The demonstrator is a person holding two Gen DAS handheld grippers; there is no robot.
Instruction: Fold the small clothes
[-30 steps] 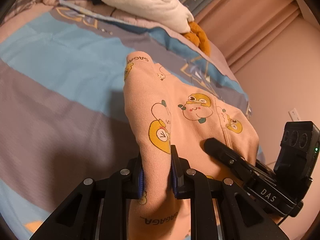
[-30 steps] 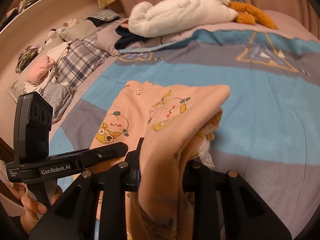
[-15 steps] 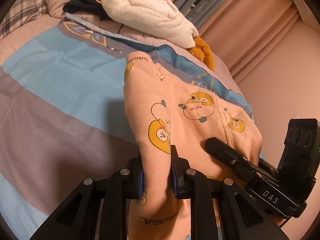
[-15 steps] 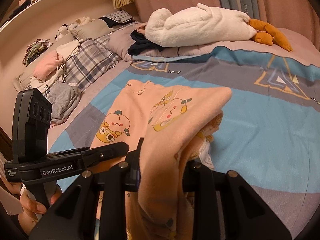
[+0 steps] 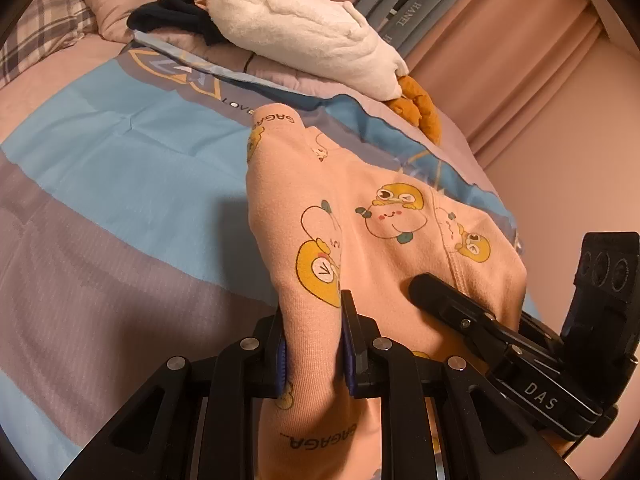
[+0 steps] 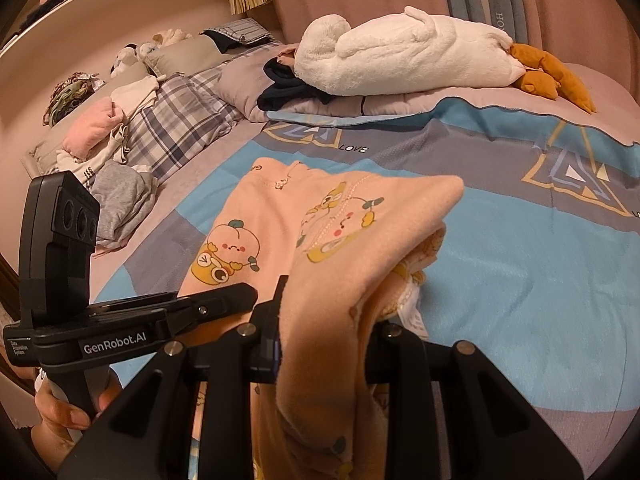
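A small peach garment printed with cartoon fruit characters is held clear of the bed, stretched between two grippers. The left gripper is closed on one bunched edge of the cloth, the fabric being squeezed between its blue-padded fingers, and the right gripper is clamped on the opposite edge, where the material is gathered thickly between the fingers and a white label hangs just beside them. In each wrist view the other gripper is seen lying alongside, its tip against the cloth, so the two holds are judged to be near each other and roughly level. From both pairs of fingers the garment runs forward and away, its long axis pointing toward the head of the bed, where a white plush toy is lying on a pillow; the far end, marked with lettering, is seen drooping toward the blue and grey bedspread, though contact there cannot be confirmed. Neither hold is clearly the nearer to the far end. A fold is judged to be in hand: the held edge would have to be carried forward along that axis and laid over the far end, both sides being kept level.
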